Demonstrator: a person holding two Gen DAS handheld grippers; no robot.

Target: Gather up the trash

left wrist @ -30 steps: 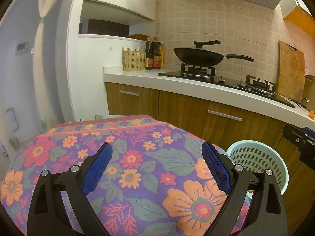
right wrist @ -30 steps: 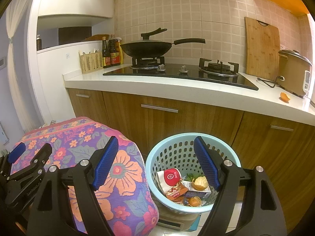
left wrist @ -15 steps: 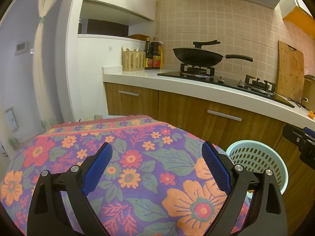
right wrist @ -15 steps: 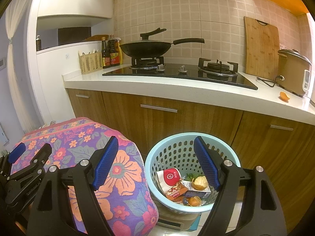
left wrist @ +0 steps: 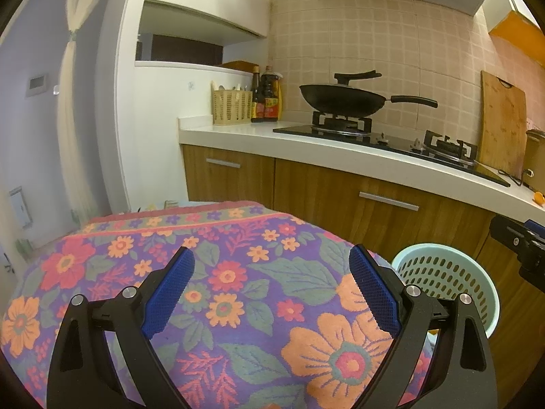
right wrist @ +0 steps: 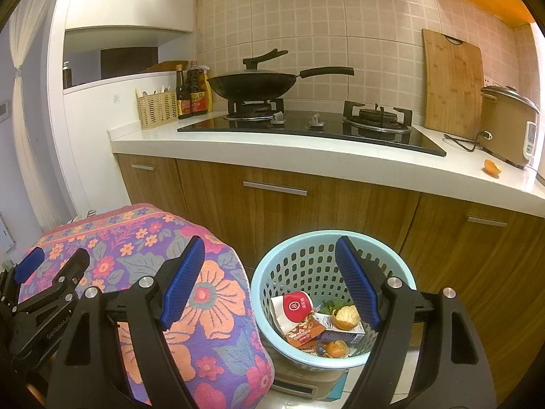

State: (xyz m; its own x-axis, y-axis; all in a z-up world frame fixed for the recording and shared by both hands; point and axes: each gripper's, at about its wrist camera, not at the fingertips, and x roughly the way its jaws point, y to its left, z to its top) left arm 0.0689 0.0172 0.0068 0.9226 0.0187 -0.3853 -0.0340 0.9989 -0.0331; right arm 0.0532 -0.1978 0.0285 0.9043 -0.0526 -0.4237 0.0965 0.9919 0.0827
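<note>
While both my claws hang released and empty, the small orange peel scrap (right wrist: 492, 167) lies on the white surface (right wrist: 306, 162), up-right of my right claw (right wrist: 270, 281), the nearer one; my left claw (left wrist: 270, 293) is over the floral cloth (left wrist: 238, 272).

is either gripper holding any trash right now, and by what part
Nothing is held. The left gripper stands open over the floral cloth, and the right gripper is open beside the pale blue perforated plastic basket, with nothing between its fingers.

Pretty sure I'm working in a home kitchen here. There's a wok (right wrist: 252, 83) on a gas hob (right wrist: 310, 126), a white worktop (right wrist: 306, 160) over wooden cabinets (right wrist: 272, 204), tiled wall (right wrist: 323, 27), plus a rice cooker (right wrist: 509, 126).
</note>
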